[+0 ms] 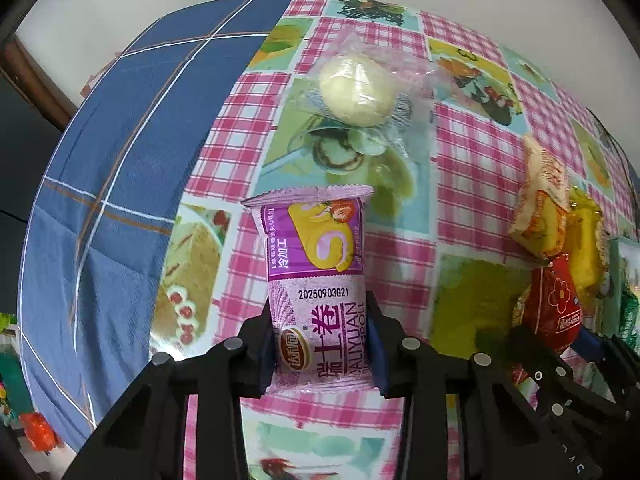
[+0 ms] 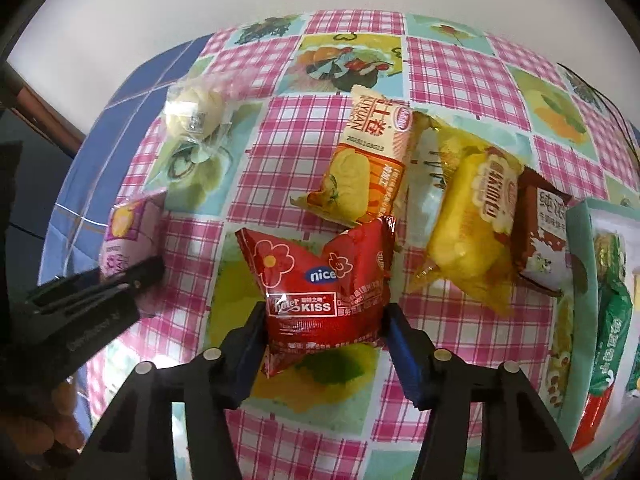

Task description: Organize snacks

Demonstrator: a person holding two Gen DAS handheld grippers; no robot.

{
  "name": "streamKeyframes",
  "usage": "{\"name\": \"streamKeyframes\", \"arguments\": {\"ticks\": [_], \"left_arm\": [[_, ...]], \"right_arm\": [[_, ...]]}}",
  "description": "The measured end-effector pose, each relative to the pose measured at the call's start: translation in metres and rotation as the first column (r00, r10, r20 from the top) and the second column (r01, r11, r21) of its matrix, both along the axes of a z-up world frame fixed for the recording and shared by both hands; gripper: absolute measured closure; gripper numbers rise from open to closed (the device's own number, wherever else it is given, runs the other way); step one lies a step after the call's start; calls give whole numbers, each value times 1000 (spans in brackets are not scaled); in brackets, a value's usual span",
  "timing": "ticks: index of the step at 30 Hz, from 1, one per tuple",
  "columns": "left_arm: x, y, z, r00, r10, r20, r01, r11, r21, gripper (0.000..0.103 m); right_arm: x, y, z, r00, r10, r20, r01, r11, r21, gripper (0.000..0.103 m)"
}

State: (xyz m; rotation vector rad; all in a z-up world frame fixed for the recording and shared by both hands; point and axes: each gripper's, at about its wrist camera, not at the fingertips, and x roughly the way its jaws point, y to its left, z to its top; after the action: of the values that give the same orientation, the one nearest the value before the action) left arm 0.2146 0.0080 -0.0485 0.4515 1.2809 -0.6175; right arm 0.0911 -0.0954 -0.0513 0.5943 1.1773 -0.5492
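- Left tool [image 1: 322, 344]: jaws narrowed onto purple swiss-roll pack [image 1: 316, 280]; both pads pressed against its lower sides, pack standing lengthwise out from the fingers, printed face up.
- Right tool [image 2: 324, 332]: jaws clamped on red Kiss pack [image 2: 320, 284], pads against its lower left and right edges; wrapper puckered between them.
- Landmark taken: red Kiss pack, over pink checked desk cloth [image 2: 280, 140] with fruit pictures.
- Orange swiss-roll pack [image 2: 368, 160] lay just beyond red Kiss pack, lower corner touching or overlapping its top edge; cannot tell which.
- Yellow cake pack [image 2: 476, 216] lay to the right of red Kiss pack, near it; brown pack [image 2: 540, 236] against far side of the yellow one.
- Pale green box [image 2: 580, 280] stood further right still, at the picture's edge, with green-wrapped snacks [image 2: 616, 336] inside.
- Clear-wrapped white bun [image 1: 356, 90] lay well apart, beyond and left of red Kiss pack, near the edge of the cloth.
- Purple swiss-roll pack held left of red Kiss pack, apart from it.
- Blue checked bedding [image 1: 120, 180] seen past the left edge of the desk cloth.
- Part of a hand [image 2: 60, 412] noted at lower left in right wrist view, behind the left tool.
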Motion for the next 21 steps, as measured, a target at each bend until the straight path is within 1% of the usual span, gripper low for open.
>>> {"name": "streamKeyframes", "arguments": {"ticks": [4,5,10,11,13,15,18,21], "left_arm": [[-19,1,11,1000,11,-3,-11,1000,-26,64],[-23,2,14,1000,14,-4,-14,999,-32,64],[-51,-1,34,1000,20,19,-19,998,-53,64],[-54,-3,37,1000,18,25,-16,998,-57,64],[-61,-6,47,999,19,32,-17,997,-70,64],[-60,-10,58,999,25,40,-22,996,-83,64],[-67,-24,69,998,35,61,-29,995,-96,64],[-82,-36,85,996,36,84,-27,993,-114,64]], "right_arm": [[-19,-8,13,999,-15,35,15,1000,9,44],[-27,-4,26,999,-21,44,21,1000,13,44],[-58,-8,48,994,-52,97,50,998,25,44],[-53,-6,44,993,-57,103,55,998,24,44],[-66,-9,52,989,-74,128,71,997,24,44],[-73,-12,54,985,-90,150,87,996,29,44],[-91,-21,62,977,-120,173,115,993,38,44],[-106,-31,69,970,-148,195,142,989,47,44]]}}
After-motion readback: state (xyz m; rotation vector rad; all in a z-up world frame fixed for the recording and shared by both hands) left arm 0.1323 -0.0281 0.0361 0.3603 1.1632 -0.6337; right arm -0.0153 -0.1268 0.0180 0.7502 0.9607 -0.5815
